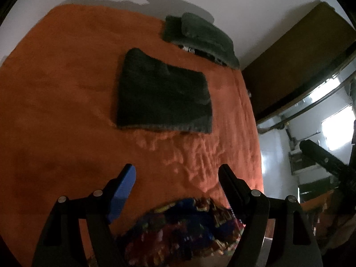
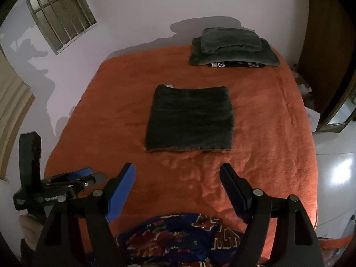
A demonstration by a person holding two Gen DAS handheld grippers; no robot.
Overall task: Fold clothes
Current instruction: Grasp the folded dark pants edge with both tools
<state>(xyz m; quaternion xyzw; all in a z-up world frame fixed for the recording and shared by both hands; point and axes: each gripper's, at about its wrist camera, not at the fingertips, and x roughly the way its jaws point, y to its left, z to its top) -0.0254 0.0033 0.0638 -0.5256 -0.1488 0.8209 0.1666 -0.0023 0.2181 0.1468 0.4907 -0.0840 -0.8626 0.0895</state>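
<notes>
A dark folded garment [image 2: 189,120] is lying flat in the middle of the orange bed [image 2: 267,133], well ahead of both grippers, its near edge running crosswise to the direction they are pointing. Closer in, a patterned blue garment [image 2: 169,238] is sitting bunched at the near edge of the bed, directly below and between the fingers of the right gripper [image 2: 178,191], and just as near under the left gripper [image 1: 178,191]. Both pairs of jaws are standing spread wide with nothing between them, and neither is touching cloth. Judging from this, the patterned piece is the next one to be picked up, and both hands are about equally near to it, each needing to drop down and slightly back toward the person.

At the far corner of the bed a stack of grey-green folded items [image 2: 233,46] is resting on something dark with white print, too small to identify. The patterned garment is cut off by the bottom of both views and partly hidden behind the gripper frames, so its shape, extent and long axis cannot be made out. The left view is dim and blurred.
</notes>
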